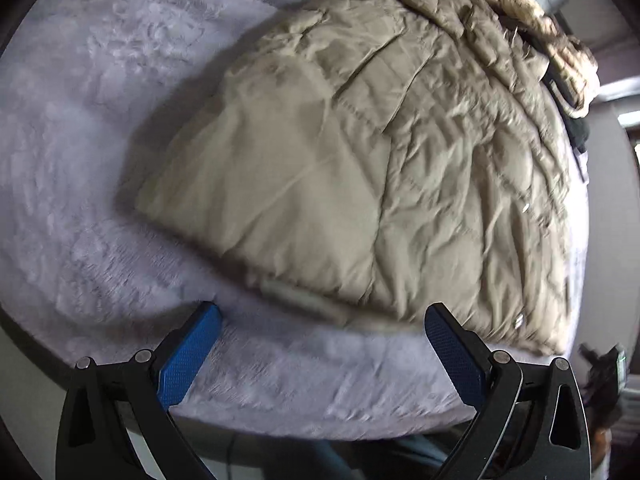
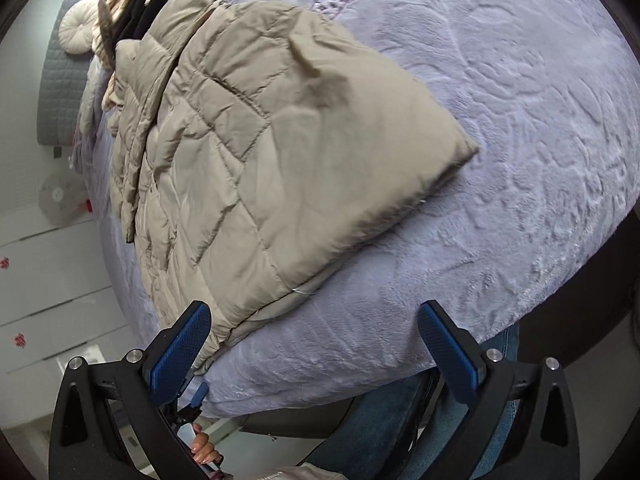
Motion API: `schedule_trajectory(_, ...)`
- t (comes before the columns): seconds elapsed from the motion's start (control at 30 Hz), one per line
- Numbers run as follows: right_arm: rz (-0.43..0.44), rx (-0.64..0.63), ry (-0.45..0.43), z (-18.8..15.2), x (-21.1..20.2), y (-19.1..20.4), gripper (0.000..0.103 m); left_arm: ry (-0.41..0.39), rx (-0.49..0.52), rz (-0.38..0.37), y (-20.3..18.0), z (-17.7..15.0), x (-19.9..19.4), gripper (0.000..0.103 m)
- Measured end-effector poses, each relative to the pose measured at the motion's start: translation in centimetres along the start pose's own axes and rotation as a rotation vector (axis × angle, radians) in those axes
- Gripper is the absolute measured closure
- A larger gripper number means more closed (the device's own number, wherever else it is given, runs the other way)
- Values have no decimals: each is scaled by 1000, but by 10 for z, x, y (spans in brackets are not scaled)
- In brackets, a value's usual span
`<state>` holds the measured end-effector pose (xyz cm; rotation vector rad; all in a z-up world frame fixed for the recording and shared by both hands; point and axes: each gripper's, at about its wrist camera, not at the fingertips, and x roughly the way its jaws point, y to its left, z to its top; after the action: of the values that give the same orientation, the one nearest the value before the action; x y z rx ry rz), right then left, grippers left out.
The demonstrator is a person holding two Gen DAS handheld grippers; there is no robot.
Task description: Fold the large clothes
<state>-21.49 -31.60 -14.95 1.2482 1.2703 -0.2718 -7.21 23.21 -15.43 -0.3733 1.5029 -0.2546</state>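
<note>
A beige quilted puffer jacket [image 1: 360,152] lies folded on a lavender plush bed cover [image 1: 100,120]. My left gripper [image 1: 322,322] is open and empty, hovering above the bed's near edge just short of the jacket's hem. In the right wrist view the same jacket [image 2: 260,152] lies at centre left on the cover [image 2: 500,120]. My right gripper [image 2: 314,320] is open and empty at the jacket's near corner, its left finger [image 2: 180,352] beside the hem.
More clothes [image 1: 560,52] are piled at the far end of the bed, seen also in the right wrist view [image 2: 128,0]. A grey quilted headboard [image 2: 60,80] and round cushion [image 2: 78,26] stand behind. White drawers [image 2: 48,272] are at left. The person's jeans [image 2: 380,432] are below the bed edge.
</note>
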Motion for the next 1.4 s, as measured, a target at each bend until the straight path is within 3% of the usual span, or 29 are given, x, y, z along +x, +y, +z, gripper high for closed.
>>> schedule_trajectory(0.13, 45, 29, -26, 0, 2, -2, 0, -3, -4, -92, -9, 19, 6, 1)
schedule_trajectory(0.4, 169, 137, -108, 20, 10, -10, 0, 39, 20, -59, -20, 30, 30, 1)
schedule_trajectory(0.6, 332, 256, -154, 30, 23, -14, 2, 54, 47, -60, -20, 28, 29, 1)
schedule_trajectory(0.63, 338, 269, -158, 29, 26, -14, 4, 53, 56, -54, -21, 28, 29, 2)
schedule_trajectory(0.67, 342, 278, -160, 28, 28, -15, 5, 50, 74, -44, -25, 28, 29, 8)
schedule_trajectory(0.77, 323, 293, -160, 23, 33, -19, 24, 57, 135, -10, -32, 29, 31, 42)
schedule_trajectory(0.8, 316, 303, -159, 21, 34, -22, 36, 60, 143, -22, -32, 29, 31, 61)
schedule_trajectory(0.87, 302, 322, -151, 17, 36, -27, 62, 56, 150, -36, -32, 33, 27, 80)
schedule_trajectory(0.9, 298, 332, -148, 16, 35, -31, 83, 45, 146, -51, -32, 35, 22, 85)
schedule_trajectory(1.0, 310, 320, -148, 16, 30, -28, 91, 0, 144, -100, -36, 43, 2, 87)
schedule_trajectory(1.1, 306, 227, -136, 23, 19, -8, 93, -75, 162, -141, -49, 56, -28, 87)
schedule_trajectory(1.4, 323, -65, -145, 84, -32, 96, 93, -274, 166, -151, -109, 126, -83, 87)
